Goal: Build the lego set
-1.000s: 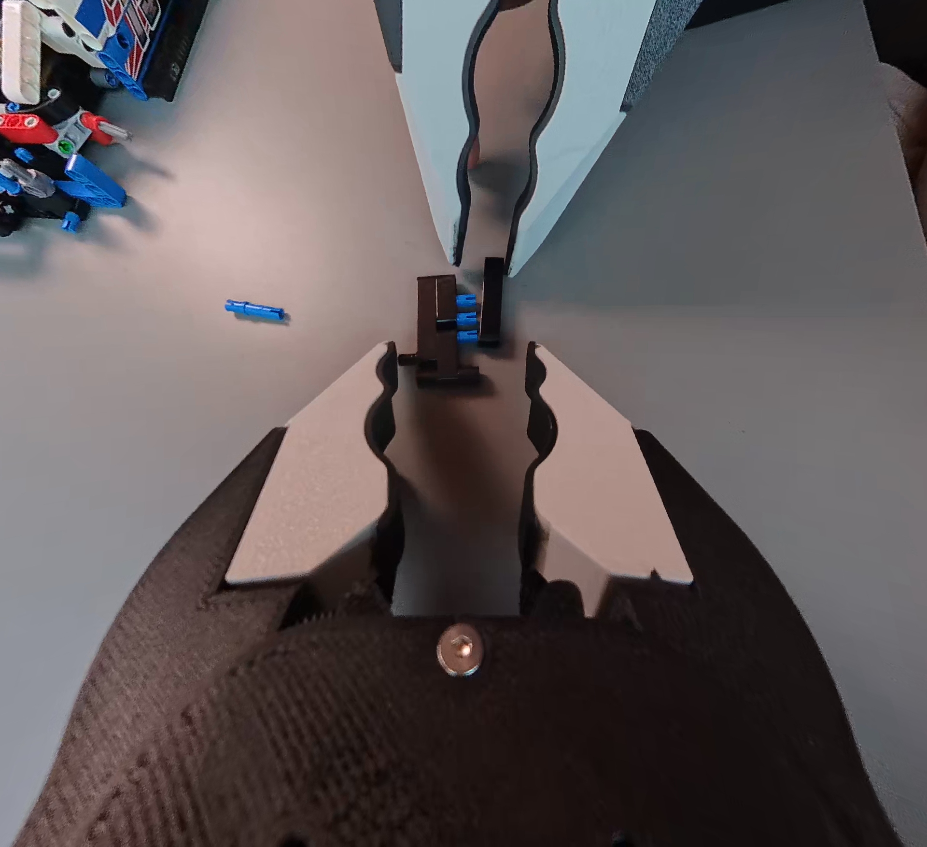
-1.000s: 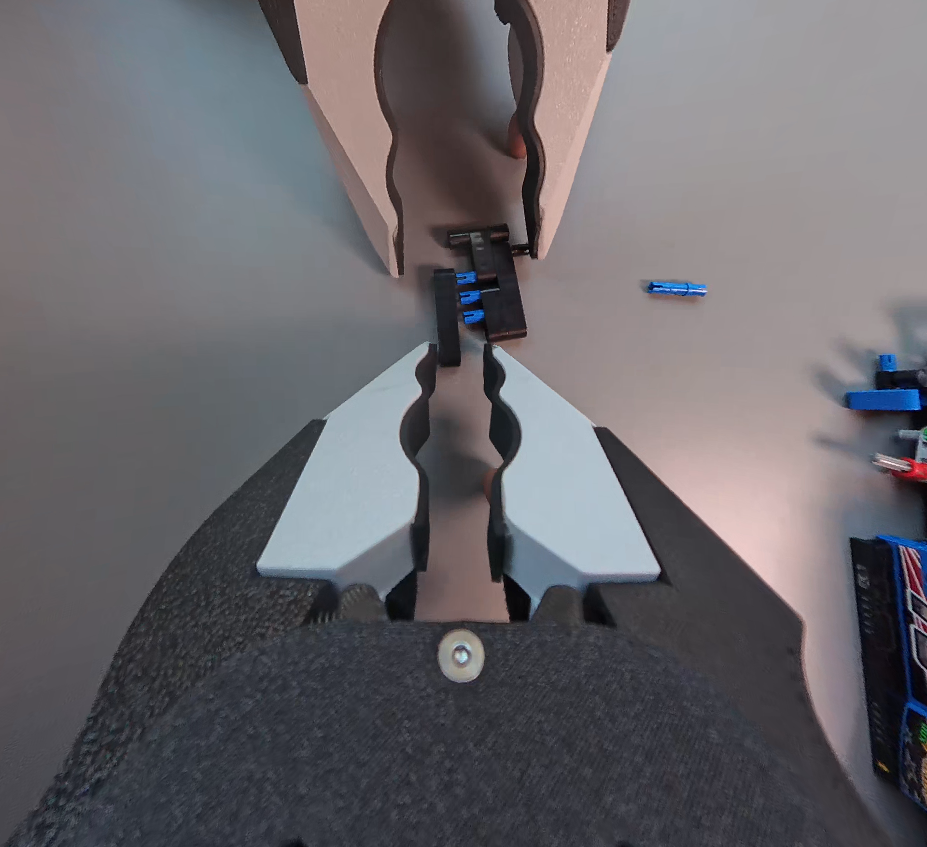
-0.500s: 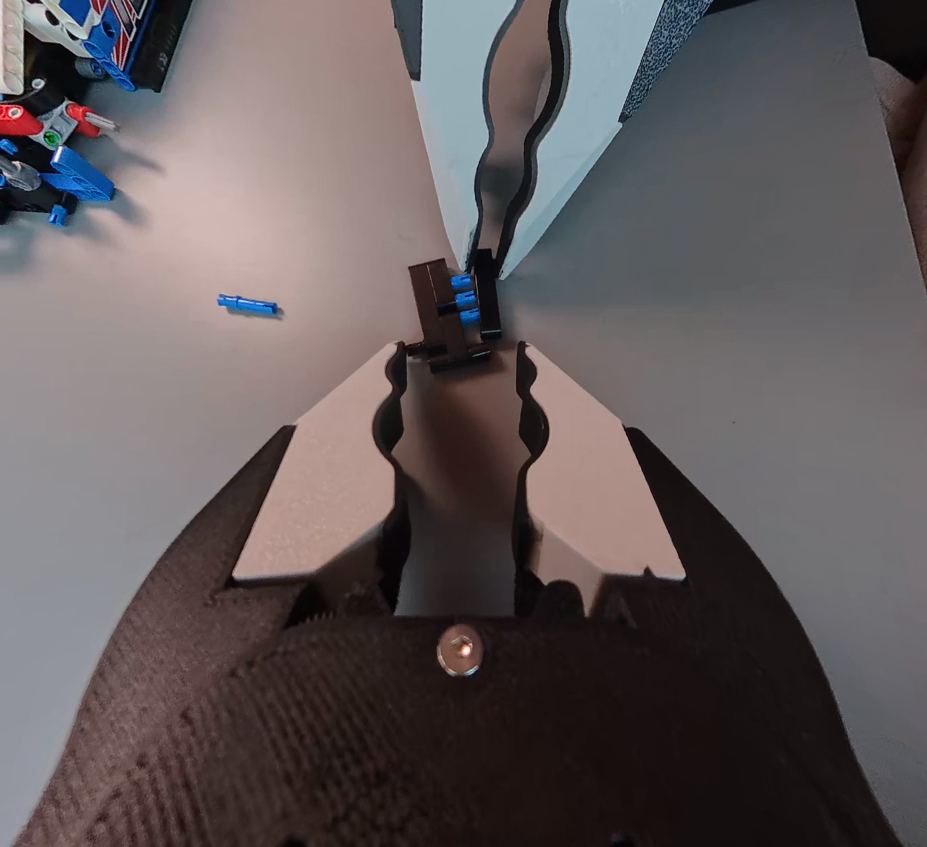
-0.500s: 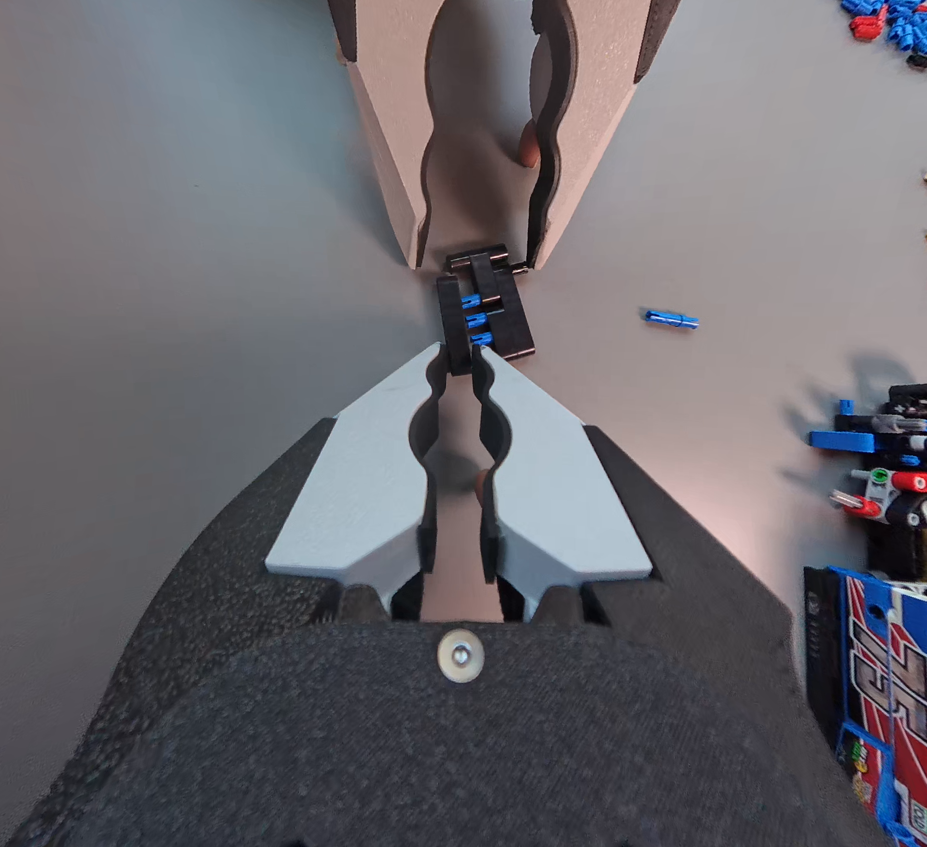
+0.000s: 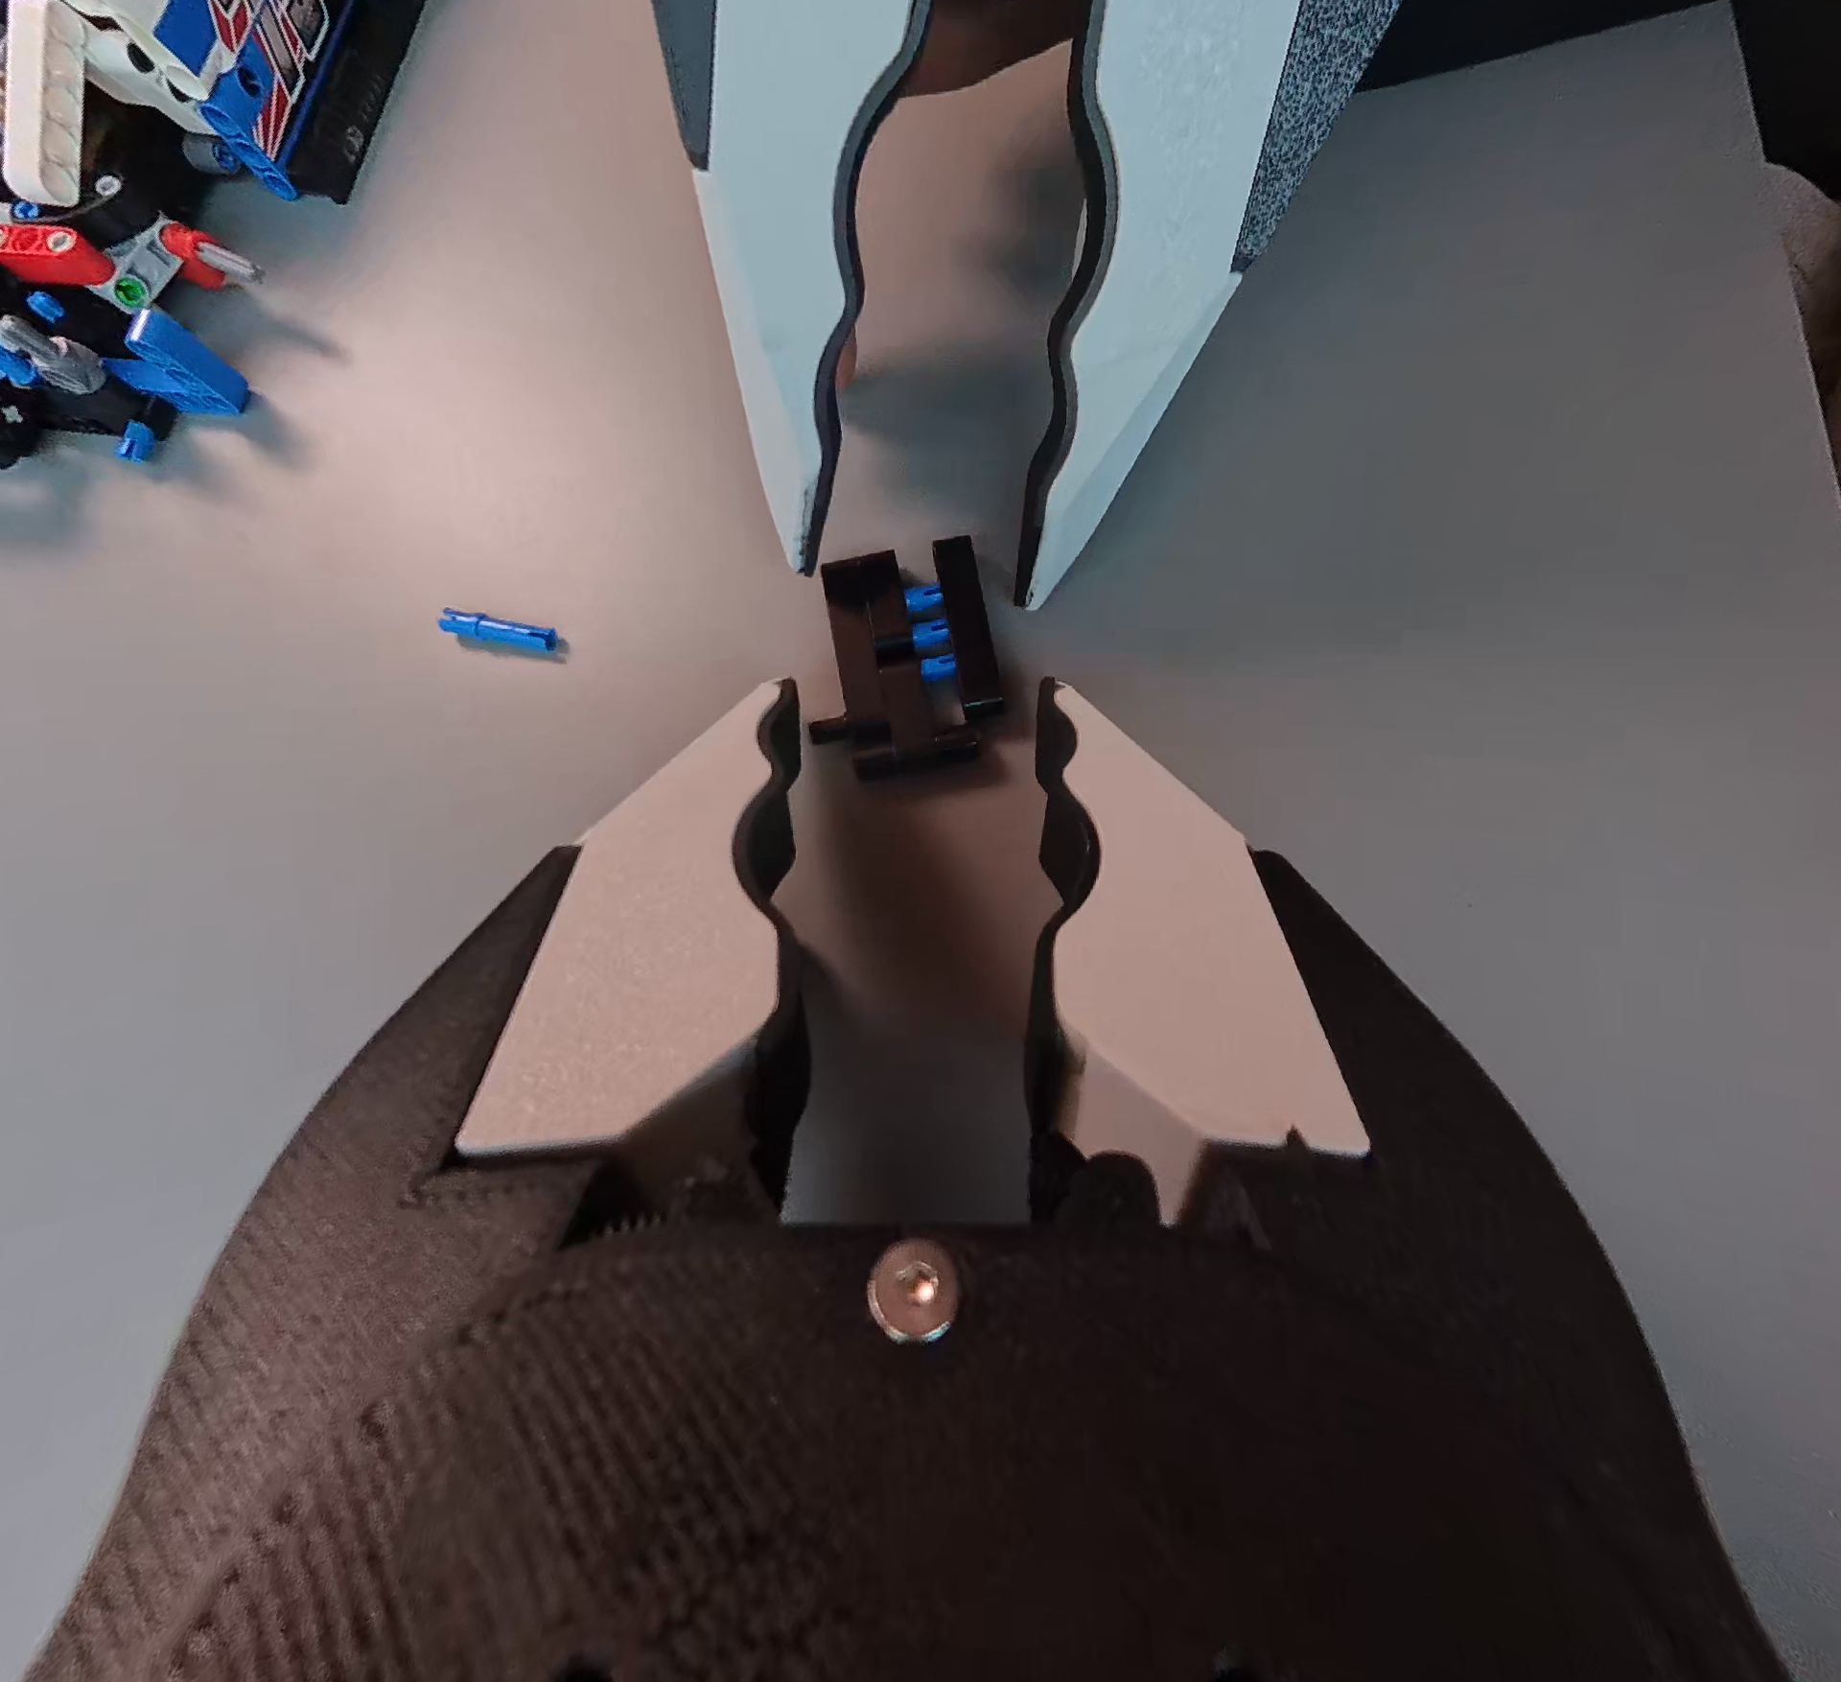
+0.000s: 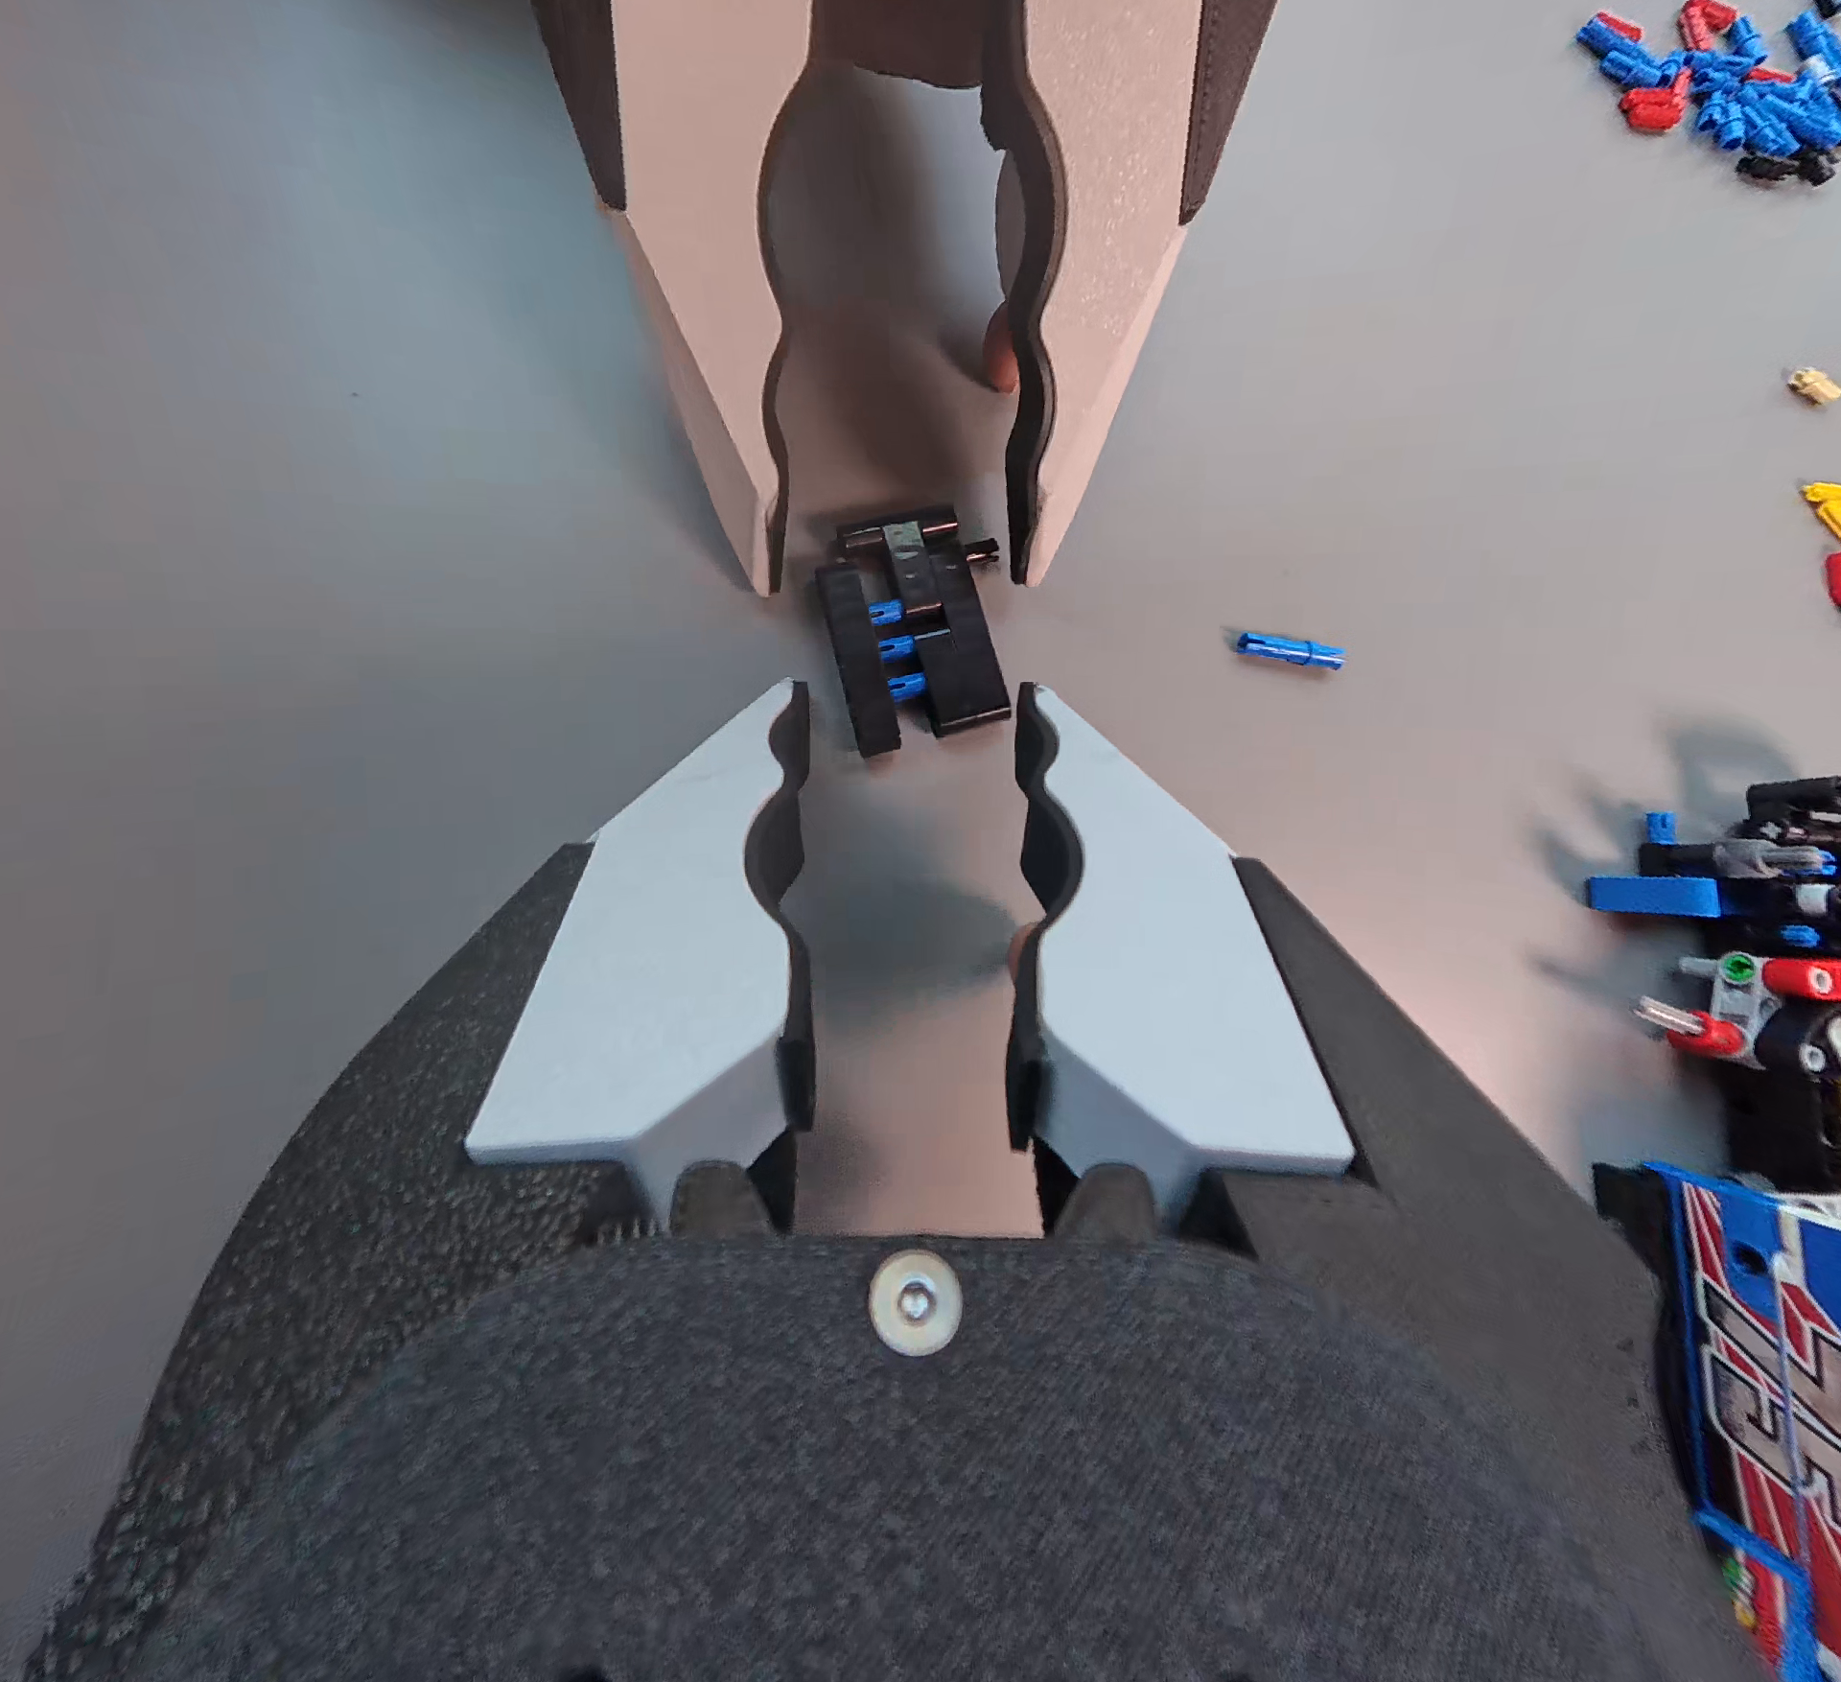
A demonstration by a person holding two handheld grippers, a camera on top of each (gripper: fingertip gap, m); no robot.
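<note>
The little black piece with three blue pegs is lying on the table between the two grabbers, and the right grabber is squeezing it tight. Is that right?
Not quite. The black piece with three blue pegs does lie on the table between the grabbers, but the right grabber is open, not squeezing it. The right wrist view shows its fingers spread, tips apart from the piece.

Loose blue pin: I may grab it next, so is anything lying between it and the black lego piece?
No. In both wrist views only bare grey table separates the loose blue pin from the black lego piece.
</note>
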